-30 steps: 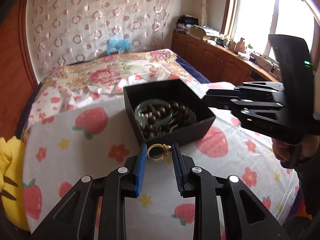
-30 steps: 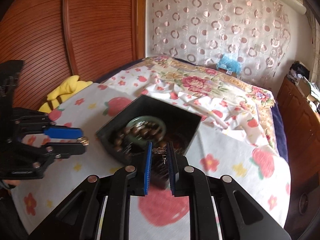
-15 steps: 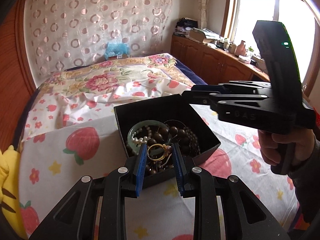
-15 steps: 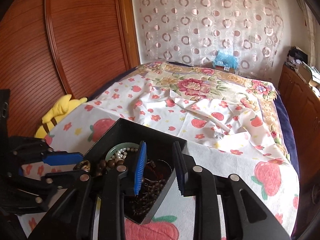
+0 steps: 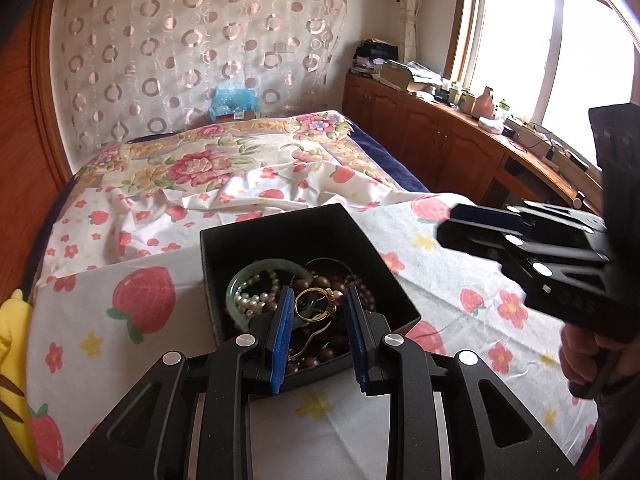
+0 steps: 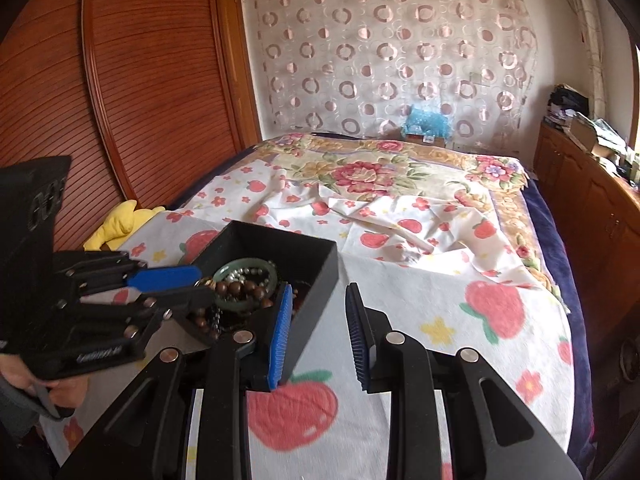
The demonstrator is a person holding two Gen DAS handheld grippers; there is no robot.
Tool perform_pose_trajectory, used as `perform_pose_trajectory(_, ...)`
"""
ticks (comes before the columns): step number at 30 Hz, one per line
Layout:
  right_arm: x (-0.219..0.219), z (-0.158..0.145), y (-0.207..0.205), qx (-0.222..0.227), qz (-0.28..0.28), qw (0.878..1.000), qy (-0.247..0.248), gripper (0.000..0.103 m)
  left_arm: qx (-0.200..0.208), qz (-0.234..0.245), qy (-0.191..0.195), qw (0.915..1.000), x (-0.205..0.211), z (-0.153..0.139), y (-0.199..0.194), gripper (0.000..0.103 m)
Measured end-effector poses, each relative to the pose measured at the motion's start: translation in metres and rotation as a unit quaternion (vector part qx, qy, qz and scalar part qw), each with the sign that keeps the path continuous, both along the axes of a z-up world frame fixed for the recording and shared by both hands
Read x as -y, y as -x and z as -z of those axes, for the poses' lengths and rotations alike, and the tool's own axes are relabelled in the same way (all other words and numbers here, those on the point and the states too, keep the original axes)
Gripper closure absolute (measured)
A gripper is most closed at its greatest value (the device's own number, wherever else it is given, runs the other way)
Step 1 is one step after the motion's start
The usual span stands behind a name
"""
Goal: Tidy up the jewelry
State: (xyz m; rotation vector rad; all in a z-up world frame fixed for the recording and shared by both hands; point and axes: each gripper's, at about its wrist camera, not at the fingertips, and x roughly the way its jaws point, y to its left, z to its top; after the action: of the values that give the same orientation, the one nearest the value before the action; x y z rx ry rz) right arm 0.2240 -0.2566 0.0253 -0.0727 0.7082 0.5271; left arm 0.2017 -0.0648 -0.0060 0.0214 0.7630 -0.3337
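Strawberry-print bedspread [image 5: 132, 368] covers the bed; black box [image 5: 280, 236] sits on it. Left tool [image 5: 316, 312] pinches a gold ring [image 5: 316, 302] between its blue pads, held over the box's open top. Box holds a green bangle [image 6: 246, 276], pearls [image 5: 250, 300] and brown beads [image 5: 320, 354]. Right tool [image 6: 318, 332] stands spread, nothing between; its jaws have just been opening. It hangs just beside the box, possibly touching the wall; hard to tell.

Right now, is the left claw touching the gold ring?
Touching. The left wrist view shows the gold ring pinched between the left claw's blue pads, hanging above the black box of beads.
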Motion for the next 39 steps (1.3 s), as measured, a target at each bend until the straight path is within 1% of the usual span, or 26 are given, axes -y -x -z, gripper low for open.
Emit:
perform_pose_trajectory(4, 0.012, -0.001, 0.013, 0.002, 0.009, 1.0, -0.001, 0.073, 0.001, -0.009, -0.013, 0.9999, 0.006, 0.004, -0.002, 0.077)
perform_pose_trajectory(8, 0.019, 0.0, 0.023, 0.005, 0.012, 1.0, 0.002, 0.073, -0.003, -0.028, -0.012, 0.9995, 0.003, 0.008, -0.001, 0.069)
perform_pose_trajectory(9, 0.019, 0.001, 0.026, 0.005, 0.012, 1.0, 0.002, 0.073, -0.003, -0.031, -0.013, 0.9994, 0.002, 0.008, 0.001, 0.065)
perform_pose_trajectory(10, 0.019, 0.002, 0.027, 0.005, 0.013, 1.0, 0.002, 0.073, -0.003, -0.036, -0.014, 0.9992, 0.0, 0.009, 0.003, 0.059)
perform_pose_trajectory(12, 0.019, 0.004, 0.032, 0.006, 0.015, 1.0, 0.002, 0.073, 0.002, -0.046, -0.019, 0.9988, -0.004, 0.009, 0.009, 0.052)
perform_pose_trajectory(14, 0.019, 0.006, 0.035, 0.008, 0.016, 1.0, 0.002, 0.073, 0.007, -0.056, -0.023, 0.9982, -0.007, 0.008, 0.016, 0.04)
perform_pose_trajectory(15, 0.019, 0.007, 0.036, 0.009, 0.018, 1.0, 0.001, 0.073, 0.009, -0.061, -0.024, 0.9978, -0.009, 0.008, 0.019, 0.03)
perform_pose_trajectory(16, 0.019, 0.008, 0.039, 0.009, 0.02, 1.0, -0.001, 0.073, 0.012, -0.069, -0.025, 0.9972, -0.012, 0.008, 0.024, 0.025)
perform_pose_trajectory(17, 0.019, 0.01, 0.043, 0.009, 0.022, 1.0, -0.004, 0.073, 0.015, -0.074, -0.026, 0.9968, -0.015, 0.008, 0.03, 0.024)
perform_pose_trajectory(18, 0.018, 0.011, 0.046, 0.009, 0.025, 1.0, -0.005, 0.073, 0.018, -0.079, -0.028, 0.9963, -0.017, 0.008, 0.036, 0.018)
perform_pose_trajectory(19, 0.018, 0.012, 0.049, 0.011, 0.028, 1.0, -0.005, 0.071, 0.021, -0.085, -0.031, 0.9957, -0.019, 0.007, 0.041, 0.013)
perform_pose_trajectory(20, 0.017, 0.012, 0.052, 0.012, 0.03, 0.999, -0.005, 0.064, 0.025, -0.091, -0.034, 0.995, -0.021, 0.007, 0.047, 0.012)
perform_pose_trajectory(22, 0.015, 0.013, 0.062, 0.019, 0.035, 0.999, -0.008, 0.055, 0.032, -0.101, -0.038, 0.9937, -0.024, 0.005, 0.059, 0.008)
perform_pose_trajectory(24, 0.014, 0.012, 0.071, 0.024, 0.042, 0.999, -0.01, 0.052, 0.032, -0.111, -0.035, 0.9926, -0.028, 0.004, 0.072, 0.008)
perform_pose_trajectory(26, 0.013, 0.012, 0.078, 0.027, 0.047, 0.998, -0.013, 0.043, 0.032, -0.117, -0.032, 0.9922, -0.031, 0.001, 0.082, 0.008)
perform_pose_trajectory(29, 0.013, 0.005, 0.096, 0.04, 0.054, 0.998, -0.02, 0.033, 0.038, -0.125, -0.042, 0.9905, -0.032, -0.004, 0.1, 0.008)
perform_pose_trajectory(31, 0.013, -0.001, 0.105, 0.048, 0.057, 0.997, -0.025, 0.022, 0.051, -0.128, -0.047, 0.9894, -0.032, -0.011, 0.114, 0.008)
perform_pose_trajectory(35, 0.016, -0.017, 0.126, 0.073, 0.067, 0.994, -0.036, 0.008, 0.066, -0.129, -0.038, 0.9887, -0.035, -0.024, 0.136, 0.008)
perform_pose_trajectory(39, 0.017, -0.028, 0.146, 0.094, 0.08, 0.992, -0.039, 0.003, 0.083, -0.137, -0.033, 0.9866, -0.035, -0.037, 0.156, 0.008)
